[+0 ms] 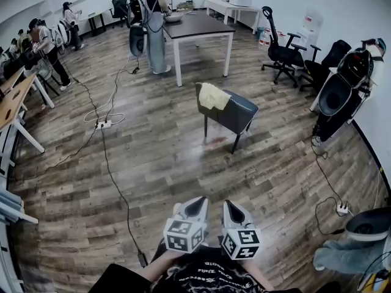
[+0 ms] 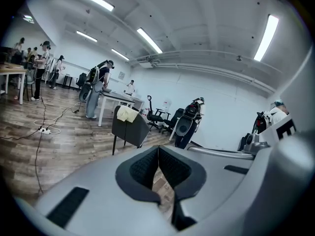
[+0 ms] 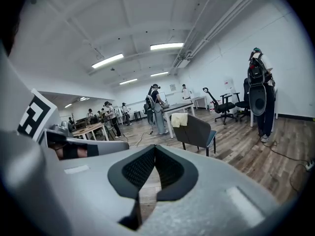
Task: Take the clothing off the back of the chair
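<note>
The left gripper (image 1: 197,207) is clenched with nothing in it; in the left gripper view its jaws meet edge to edge, bare floor showing beneath. The right gripper (image 1: 233,211) is just beside it, and the right gripper view shows its jaws pressed together and empty too. Both are held close to the person's body, well short of the chair (image 1: 235,115) and aimed toward it.

The chair is dark grey and stands alone on the wooden floor (image 1: 159,163). The clothing (image 1: 213,96), a pale yellow piece, is draped over the top edge of the chair's back, at its left end in the head view.

Beyond the chair stands a dark-topped table (image 1: 195,26) with a person (image 1: 153,17) at its left end. To the chair's right are black office chairs (image 1: 281,50). To the chair's left, a power strip (image 1: 102,125) lies on the floor with cables trailing from it.
</note>
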Demonstrator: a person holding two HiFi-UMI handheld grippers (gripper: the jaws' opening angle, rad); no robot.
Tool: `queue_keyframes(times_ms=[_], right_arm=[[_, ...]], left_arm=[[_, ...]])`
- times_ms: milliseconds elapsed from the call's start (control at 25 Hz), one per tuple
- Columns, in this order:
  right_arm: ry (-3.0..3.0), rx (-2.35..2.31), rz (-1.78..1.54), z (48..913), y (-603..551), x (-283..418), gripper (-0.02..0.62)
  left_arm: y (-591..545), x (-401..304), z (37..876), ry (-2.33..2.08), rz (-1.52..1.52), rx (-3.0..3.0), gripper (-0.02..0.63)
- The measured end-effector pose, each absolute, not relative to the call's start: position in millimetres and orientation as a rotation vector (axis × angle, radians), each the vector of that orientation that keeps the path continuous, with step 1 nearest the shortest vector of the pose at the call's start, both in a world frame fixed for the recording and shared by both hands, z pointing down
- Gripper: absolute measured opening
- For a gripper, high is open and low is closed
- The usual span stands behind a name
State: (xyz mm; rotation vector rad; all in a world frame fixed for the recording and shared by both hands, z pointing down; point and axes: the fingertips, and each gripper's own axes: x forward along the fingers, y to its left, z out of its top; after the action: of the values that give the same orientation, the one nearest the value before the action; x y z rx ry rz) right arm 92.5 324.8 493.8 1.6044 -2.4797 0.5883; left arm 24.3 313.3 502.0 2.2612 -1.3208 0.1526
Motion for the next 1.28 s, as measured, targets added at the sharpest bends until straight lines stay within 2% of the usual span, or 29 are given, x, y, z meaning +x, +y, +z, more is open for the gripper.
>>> queue_keyframes(times_ms=[800,1280], right_arm=[[-2.369,1.709,0.633,507,216,101,0.005],[-2.272,1.855,0.661,507,130,91,0.005]], left_arm=[[186,1,526,-1.249,0.132,2.200,0.009],[85,-35,510,-1.228,0.180,2.319,0.009]])
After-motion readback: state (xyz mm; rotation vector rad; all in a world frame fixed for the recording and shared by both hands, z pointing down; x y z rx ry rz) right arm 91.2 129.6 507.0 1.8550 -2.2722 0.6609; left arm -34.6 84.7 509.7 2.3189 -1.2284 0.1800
